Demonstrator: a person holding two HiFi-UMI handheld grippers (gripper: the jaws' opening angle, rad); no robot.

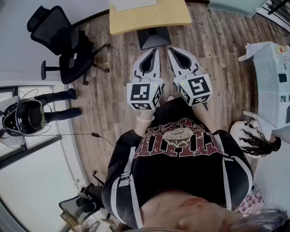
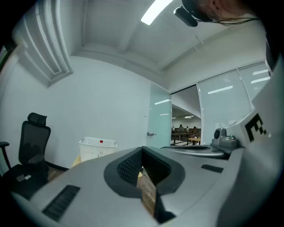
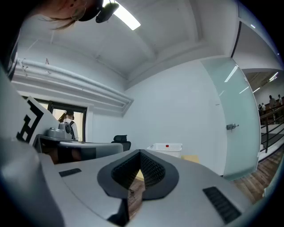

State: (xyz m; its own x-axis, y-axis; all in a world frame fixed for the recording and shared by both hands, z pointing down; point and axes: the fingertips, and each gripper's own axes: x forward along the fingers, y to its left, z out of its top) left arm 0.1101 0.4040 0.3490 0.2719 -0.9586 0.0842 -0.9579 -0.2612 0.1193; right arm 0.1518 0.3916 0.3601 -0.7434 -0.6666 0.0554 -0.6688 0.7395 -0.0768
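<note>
The left gripper (image 1: pixel 154 50) and the right gripper (image 1: pixel 172 50) were held side by side at the middle of the head view, just apart from each other, above the wood floor (image 1: pixel 217 50). Both pointed toward the top of the frame. In the left gripper view the left gripper (image 2: pixel 142 149) had its jaws closed tip to tip, with nothing between the ribbed pads, only floor showing through the hollow behind them. The right gripper (image 3: pixel 140 151) looked the same in its own view: closed and empty.

The nearest thing was the table (image 1: pixel 149 18) at the top centre of the head view, near the tips but not touched, with its dark base (image 1: pixel 154 37) just ahead of them. A white basket (image 1: pixel 133 3) sat on it at the top edge; it also appeared at lower left in the left gripper view (image 2: pixel 97 148) and at centre in the right one (image 3: pixel 166 147). A chair (image 1: pixel 63 41) stood well apart at upper left.

Judging by this, nothing had been gripped or reached, so all handling remained.
</note>
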